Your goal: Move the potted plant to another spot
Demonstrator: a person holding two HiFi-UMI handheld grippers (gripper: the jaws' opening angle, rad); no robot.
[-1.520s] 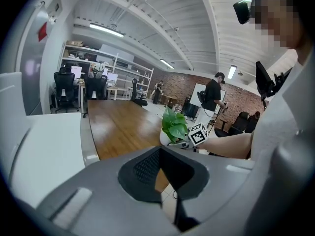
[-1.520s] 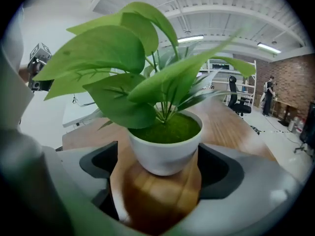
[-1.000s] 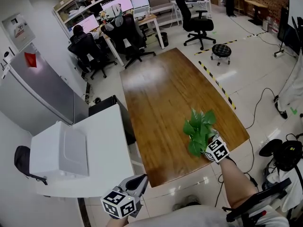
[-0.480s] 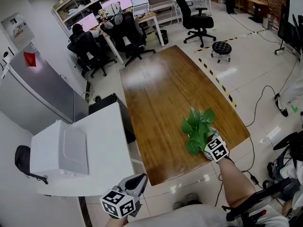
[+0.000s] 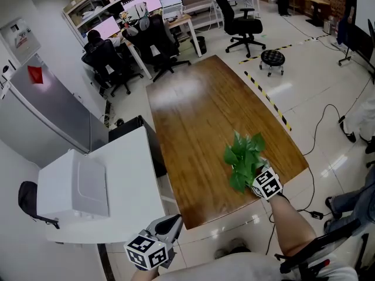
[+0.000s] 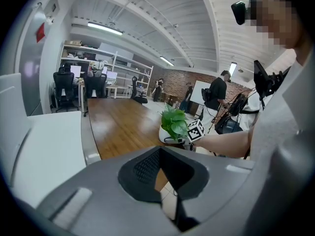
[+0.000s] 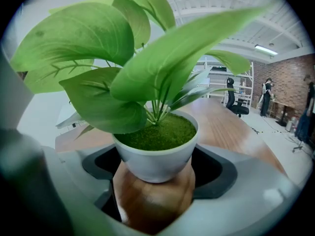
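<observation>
The potted plant (image 5: pixel 243 158), green leaves in a white pot (image 7: pixel 156 157), stands on the wooden table (image 5: pixel 199 110) near its front right corner. My right gripper (image 5: pixel 251 174) reaches in from the table's edge. Its jaws have just been closing and now hold the pot's sides, with the pot between them. In the right gripper view the leaves fill the upper picture. My left gripper (image 5: pixel 171 226) hangs off the table's front left, over the floor, with its jaws shut on nothing (image 6: pixel 162 178). The left gripper view shows the plant (image 6: pixel 173 124) from the side.
A white cabinet (image 5: pixel 99 192) stands left of the table. Office chairs (image 5: pixel 155 45) and desks with monitors line the far end. A stool (image 5: pixel 273 63) and striped floor tape lie to the right, with cables on the floor. A person stands at the far right (image 6: pixel 215 95).
The plant and both grippers keep their places. Only things at the right edge of the head view have shifted.
</observation>
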